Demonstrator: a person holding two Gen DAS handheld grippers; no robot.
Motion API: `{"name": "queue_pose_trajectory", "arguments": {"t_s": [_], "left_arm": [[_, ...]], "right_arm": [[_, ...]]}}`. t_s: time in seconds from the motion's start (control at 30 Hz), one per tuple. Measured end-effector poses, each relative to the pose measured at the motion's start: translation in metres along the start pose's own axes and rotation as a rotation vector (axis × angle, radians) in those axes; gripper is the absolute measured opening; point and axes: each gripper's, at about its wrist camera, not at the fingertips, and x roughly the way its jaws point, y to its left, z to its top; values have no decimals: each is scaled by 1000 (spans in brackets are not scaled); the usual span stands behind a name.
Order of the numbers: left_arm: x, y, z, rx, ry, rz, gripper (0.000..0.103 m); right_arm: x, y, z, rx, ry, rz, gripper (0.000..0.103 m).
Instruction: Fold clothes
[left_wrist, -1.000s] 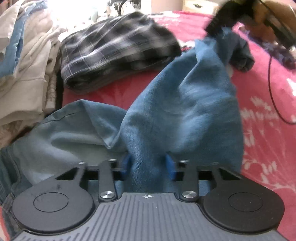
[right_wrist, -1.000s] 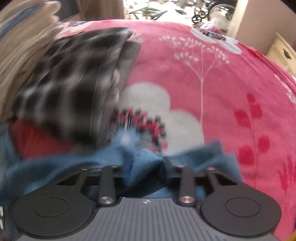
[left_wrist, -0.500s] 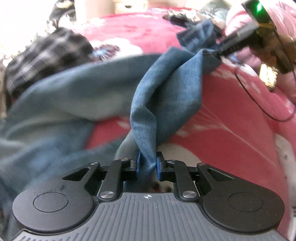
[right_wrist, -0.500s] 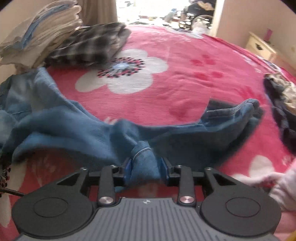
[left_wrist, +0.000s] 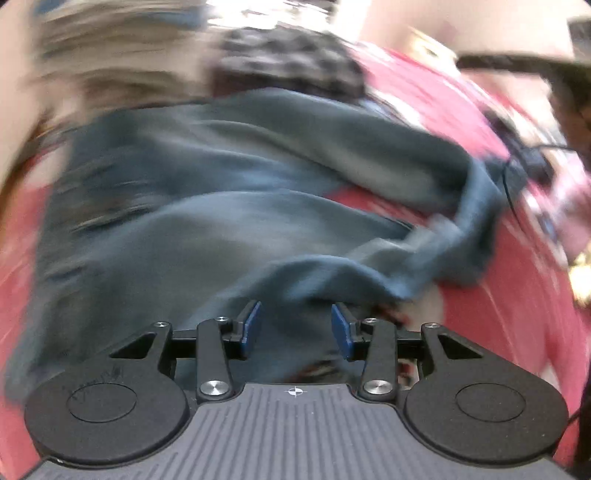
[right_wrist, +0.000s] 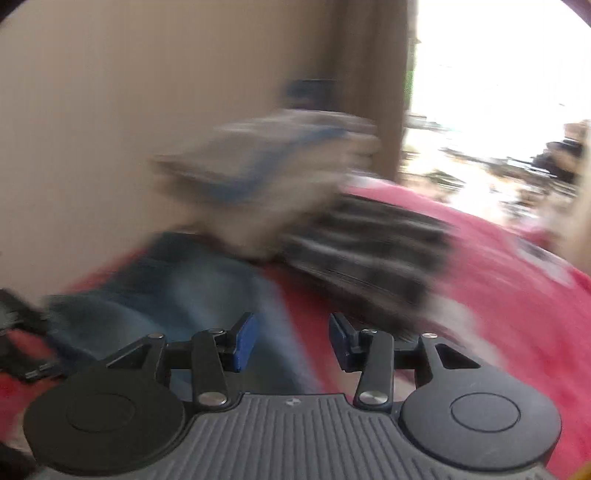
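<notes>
The jeans (left_wrist: 229, 206) are lying spread in loose folds across the pink bedspread (left_wrist: 509, 295), one leg bunching up toward the right. The left tool (left_wrist: 294, 325) is hovering just over the near edge of the denim with its blue pads apart and nothing pinched between them. The right tool (right_wrist: 291, 339) is likewise standing apart, gripping nothing, above denim and bedspread. Beyond the jeans, a checked garment (right_wrist: 373, 251) is sitting beside a pale stack of clothes (right_wrist: 273, 177). Both views are blurred.
</notes>
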Motion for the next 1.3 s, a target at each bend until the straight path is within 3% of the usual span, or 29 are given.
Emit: {"name": "queue_pose_trajectory", "arguments": {"t_s": [0.1, 0.2, 0.33, 0.37, 0.43, 0.57, 0.7, 0.83, 0.9, 1.0, 1.13, 1.2, 1.3], "left_arm": [[-21, 37, -10, -143, -51, 78, 43], [-34, 72, -27, -271, -85, 145, 43], [-51, 118, -48, -435, -129, 231, 43], [-54, 126, -51, -459, -136, 241, 43], [-59, 141, -55, -487, -154, 256, 43], [-60, 161, -53, -479, -197, 248, 43], [-37, 174, -41, -417, -188, 159, 50], [-12, 181, -34, -348, -147, 93, 50], [-7, 180, -33, -319, -151, 73, 50], [-7, 177, -34, -287, -153, 22, 48], [-10, 163, -40, -178, -139, -50, 46], [-12, 156, -44, -118, -136, -30, 46], [-12, 160, -45, -130, -125, -15, 46]], "right_arm": [[59, 49, 22, -83, 85, 189, 49], [110, 97, 24, -151, 127, 310, 49], [160, 136, 8, -197, 157, 333, 48], [169, 139, -1, -187, 199, 333, 46], [172, 148, -25, -209, 297, 364, 42], [156, 167, -79, -198, 519, 523, 42], [135, 191, -80, -406, 582, 582, 41], [144, 152, -5, -319, 490, 542, 42], [157, 128, 36, -232, 404, 462, 44], [193, 116, 76, -201, 282, 335, 44], [255, 130, 88, -320, 224, 236, 44], [283, 139, 83, -386, 239, 195, 44], [309, 143, 74, -434, 283, 185, 44]]}}
